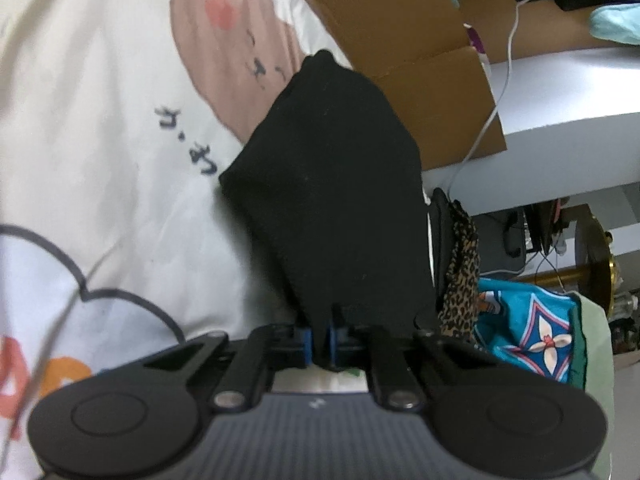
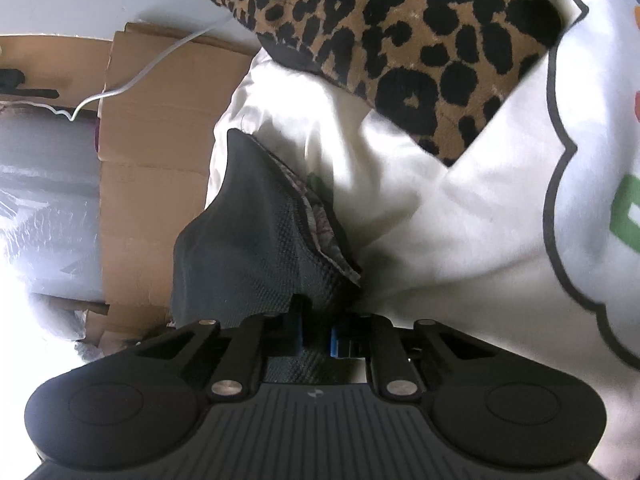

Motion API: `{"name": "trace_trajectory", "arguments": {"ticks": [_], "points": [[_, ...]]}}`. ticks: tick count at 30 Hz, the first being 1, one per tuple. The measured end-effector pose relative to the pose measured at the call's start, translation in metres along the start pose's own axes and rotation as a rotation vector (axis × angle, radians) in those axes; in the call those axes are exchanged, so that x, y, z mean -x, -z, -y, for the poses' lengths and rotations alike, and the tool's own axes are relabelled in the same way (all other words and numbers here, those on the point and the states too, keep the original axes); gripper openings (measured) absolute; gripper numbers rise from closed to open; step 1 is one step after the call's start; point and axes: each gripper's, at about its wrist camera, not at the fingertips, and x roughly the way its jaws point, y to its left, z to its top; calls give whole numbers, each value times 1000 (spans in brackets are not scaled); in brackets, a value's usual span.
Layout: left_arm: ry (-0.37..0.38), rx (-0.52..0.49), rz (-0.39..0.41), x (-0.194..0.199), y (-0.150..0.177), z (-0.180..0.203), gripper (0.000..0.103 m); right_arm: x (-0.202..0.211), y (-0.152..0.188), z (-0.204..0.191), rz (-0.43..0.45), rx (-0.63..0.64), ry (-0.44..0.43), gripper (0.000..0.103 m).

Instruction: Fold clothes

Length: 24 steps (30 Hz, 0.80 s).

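A black garment (image 1: pixel 332 184) is pinched between the closed left gripper (image 1: pixel 321 340), rising ahead of it. The right gripper (image 2: pixel 316 336) is clamped on the same garment's mesh edge, over a cream printed sheet (image 2: pixel 460 220).

Flattened cardboard (image 1: pixel 400 40) leans beside a white cable (image 1: pixel 508 64), near a brass stand (image 1: pixel 592 256).

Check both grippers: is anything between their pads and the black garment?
Nothing visible. The left gripper is shut directly on the black garment; the right gripper is shut on dark mesh fabric, likely the same piece.
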Motion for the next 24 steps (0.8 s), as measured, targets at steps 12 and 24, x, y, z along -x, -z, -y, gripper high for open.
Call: {"name": "trace_trajectory", "arguments": {"ticks": [12, 24], "points": [[-85, 26, 35, 44, 12, 3, 7, 4, 25, -7, -92, 28, -5, 9], [-208, 79, 55, 85, 51, 4, 7, 13, 56, -15, -226, 89, 21, 9]]}}
